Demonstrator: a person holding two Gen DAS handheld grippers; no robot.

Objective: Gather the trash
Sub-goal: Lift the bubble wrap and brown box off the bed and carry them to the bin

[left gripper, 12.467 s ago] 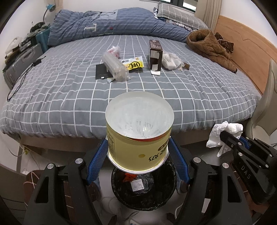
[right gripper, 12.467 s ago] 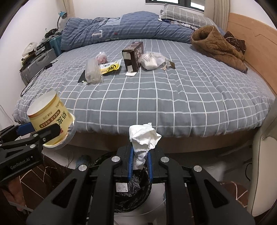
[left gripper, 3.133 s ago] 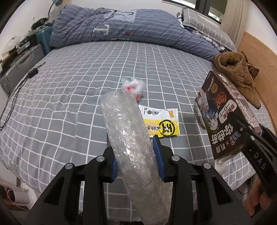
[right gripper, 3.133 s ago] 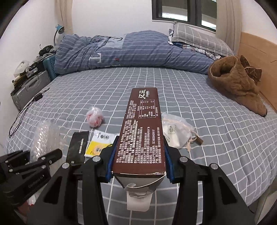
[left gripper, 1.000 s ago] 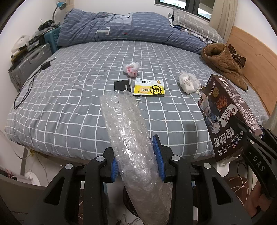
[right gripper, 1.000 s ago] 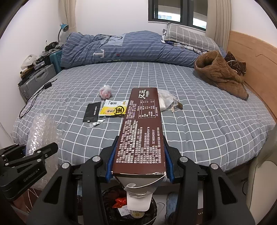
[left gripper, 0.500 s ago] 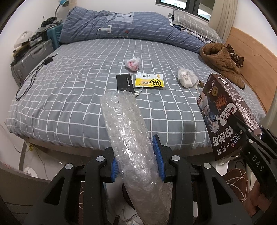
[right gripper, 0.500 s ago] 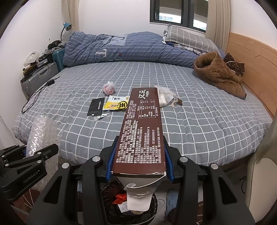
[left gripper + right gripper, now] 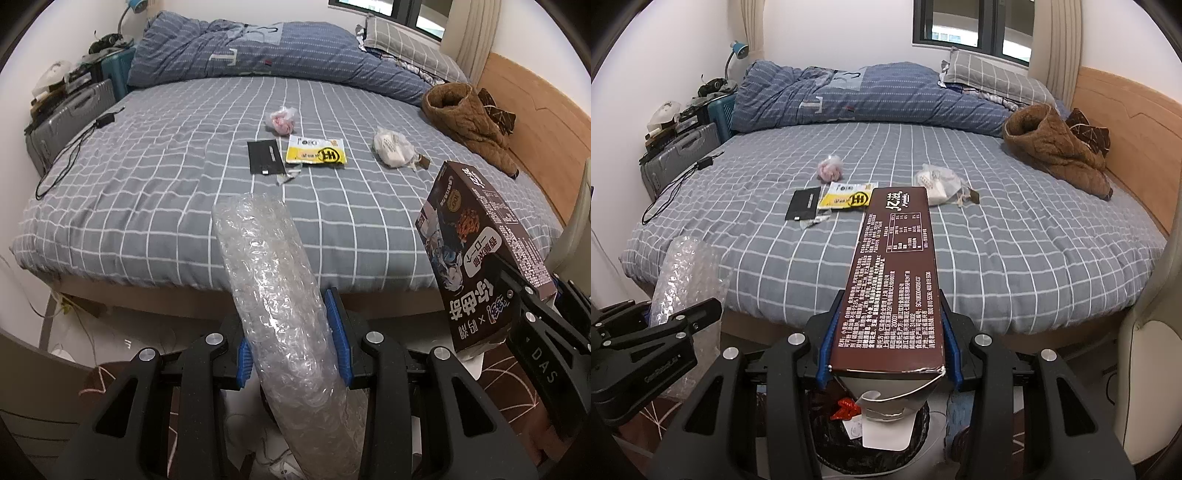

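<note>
Crinkly bubble wrap roll and rigid rectangular cardboard box, both clamped.

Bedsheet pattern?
Grey bedsheet with a white grid check; clearest in the right wrist view.

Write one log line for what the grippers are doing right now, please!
left gripper: shut on bubble wrap roll | right gripper: shut on brown box | trash bin: below box
</note>
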